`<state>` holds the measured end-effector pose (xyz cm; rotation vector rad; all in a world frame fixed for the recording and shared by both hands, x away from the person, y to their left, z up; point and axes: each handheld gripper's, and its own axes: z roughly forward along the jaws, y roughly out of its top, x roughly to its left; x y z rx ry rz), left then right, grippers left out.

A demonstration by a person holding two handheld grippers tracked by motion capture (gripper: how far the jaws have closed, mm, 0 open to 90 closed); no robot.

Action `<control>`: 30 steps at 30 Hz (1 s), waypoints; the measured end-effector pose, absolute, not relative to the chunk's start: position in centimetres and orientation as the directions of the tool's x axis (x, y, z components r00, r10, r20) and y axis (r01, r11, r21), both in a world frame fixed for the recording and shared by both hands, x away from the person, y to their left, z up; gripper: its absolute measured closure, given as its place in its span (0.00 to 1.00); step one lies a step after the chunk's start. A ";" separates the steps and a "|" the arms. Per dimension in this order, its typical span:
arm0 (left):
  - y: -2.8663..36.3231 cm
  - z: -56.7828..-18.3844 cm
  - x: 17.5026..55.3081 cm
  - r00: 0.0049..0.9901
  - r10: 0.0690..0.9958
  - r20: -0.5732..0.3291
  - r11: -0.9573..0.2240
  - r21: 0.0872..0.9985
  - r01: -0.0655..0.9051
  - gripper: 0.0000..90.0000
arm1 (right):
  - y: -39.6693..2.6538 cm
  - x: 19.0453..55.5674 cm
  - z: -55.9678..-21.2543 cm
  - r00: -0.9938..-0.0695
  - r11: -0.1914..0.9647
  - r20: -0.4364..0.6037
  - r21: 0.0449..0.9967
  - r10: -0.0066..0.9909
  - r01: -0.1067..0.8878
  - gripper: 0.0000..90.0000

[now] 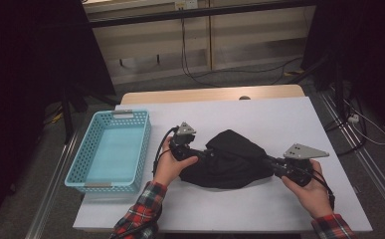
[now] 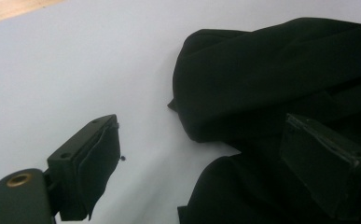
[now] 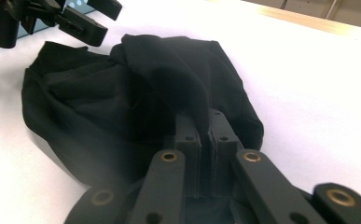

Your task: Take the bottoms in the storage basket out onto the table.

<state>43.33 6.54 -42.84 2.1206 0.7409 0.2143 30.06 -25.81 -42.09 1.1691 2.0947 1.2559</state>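
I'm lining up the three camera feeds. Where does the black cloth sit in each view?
High view: the black cloth lies crumpled at table centre, between the two tools.
Left gripper view: it takes up the right half, behind the right-hand jaw.
Right gripper view: it spreads across the centre and left, a fold pinched in the shut jaws.
Shared landmark: the white table cover under the cloth.

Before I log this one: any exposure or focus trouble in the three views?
High view: dim, dark corners, black cloth shows little fold detail. Left gripper view: near jaws soft. Right gripper view: white table cover washed out, cloth folds readable.
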 end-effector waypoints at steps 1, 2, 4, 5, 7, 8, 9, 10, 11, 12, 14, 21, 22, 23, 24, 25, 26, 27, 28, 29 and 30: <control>6.5 -42.8 43.3 0.809 0.577 -0.108 -0.457 0.778 0.430 0.15 | -25.9 30.0 -42.1 -0.548 0.233 0.057 0.865 0.835 0.445 0.95; 6.3 -43.1 43.5 0.811 0.575 -0.105 -0.463 0.776 0.429 0.15 | -25.9 30.0 -42.1 -0.545 0.233 0.054 0.866 0.837 0.443 0.95; 6.1 -43.2 43.6 0.811 0.575 -0.105 -0.464 0.775 0.430 0.15 | -26.2 29.9 -42.0 -0.536 0.233 0.047 0.866 0.843 0.442 0.95; 6.0 -43.3 43.6 0.809 0.577 -0.109 -0.459 0.777 0.432 0.15 | -26.3 29.8 -41.9 -0.529 0.227 0.046 0.869 0.848 0.440 0.96; 6.0 -43.3 43.5 0.812 0.574 -0.108 -0.464 0.774 0.431 0.15 | -26.8 29.7 -41.7 -0.513 0.209 0.052 0.874 0.857 0.438 0.96; 5.8 -43.3 43.5 0.817 0.566 -0.111 -0.468 0.773 0.429 0.15 | -27.0 29.7 -41.7 -0.508 0.203 0.054 0.877 0.860 0.436 0.96; 5.6 -43.3 43.4 0.818 0.563 -0.115 -0.467 0.773 0.430 0.15 | -27.2 29.7 -41.6 -0.503 0.193 0.063 0.877 0.862 0.440 0.96; 5.5 -43.2 43.3 0.820 0.560 -0.119 -0.467 0.772 0.431 0.15 | -27.3 29.8 -41.7 -0.501 0.186 0.069 0.878 0.863 0.441 0.96; 5.3 -43.3 43.2 0.821 0.558 -0.119 -0.468 0.772 0.430 0.15 | -27.4 29.8 -41.8 -0.499 0.184 0.073 0.876 0.864 0.446 0.96; 5.2 -43.3 43.1 0.824 0.553 -0.121 -0.471 0.771 0.429 0.15 | -27.5 29.8 -41.8 -0.497 0.190 0.065 0.874 0.866 0.446 0.96; 5.0 -43.3 42.9 0.828 0.547 -0.125 -0.474 0.769 0.429 0.15 | -27.4 29.8 -41.9 -0.491 0.193 0.061 0.871 0.869 0.452 0.96; 4.9 -43.0 42.5 0.837 0.526 -0.147 -0.468 0.773 0.430 0.17 | -27.5 29.8 -41.7 -0.493 0.203 0.047 0.874 0.869 0.441 0.96; 4.8 -42.9 42.4 0.837 0.524 -0.157 -0.460 0.775 0.433 0.19 | -27.5 29.8 -41.7 -0.491 0.199 0.051 0.874 0.870 0.444 0.96; 4.7 -42.8 42.3 0.843 0.514 -0.155 -0.469 0.772 0.428 0.20 | -27.6 29.8 -41.7 -0.490 0.198 0.052 0.874 0.870 0.444 0.96; 4.6 -42.8 42.2 0.848 0.504 -0.164 -0.465 0.775 0.427 0.21 | -27.6 29.8 -41.7 -0.490 0.201 0.048 0.874 0.870 0.442 0.96; 4.5 -42.8 42.1 0.850 0.498 -0.173 -0.462 0.777 0.428 0.24 | -27.6 29.8 -41.6 -0.485 0.198 0.048 0.875 0.873 0.442 0.96; 4.4 -42.8 42.0 0.852 0.491 -0.183 -0.460 0.776 0.432 0.25 | -27.6 29.8 -41.6 -0.483 0.195 0.050 0.875 0.874 0.444 0.96; 4.4 -42.7 42.0 0.854 0.485 -0.187 -0.461 0.775 0.432 0.26 | -27.7 29.8 -41.6 -0.482 0.192 0.051 0.876 0.875 0.442 0.96; 4.2 -42.8 41.9 0.858 0.476 -0.191 -0.463 0.775 0.429 0.29 | -27.7 29.8 -41.6 -0.480 0.192 0.050 0.877 0.876 0.440 0.96; 4.1 -42.8 41.8 0.864 0.467 -0.187 -0.470 0.775 0.422 0.31 | -27.7 29.8 -41.6 -0.479 0.194 0.045 0.878 0.876 0.438 0.96; 3.9 -42.8 41.7 0.868 0.461 -0.184 -0.471 0.778 0.415 0.32 | -27.7 29.8 -41.6 -0.480 0.194 0.045 0.878 0.876 0.437 0.96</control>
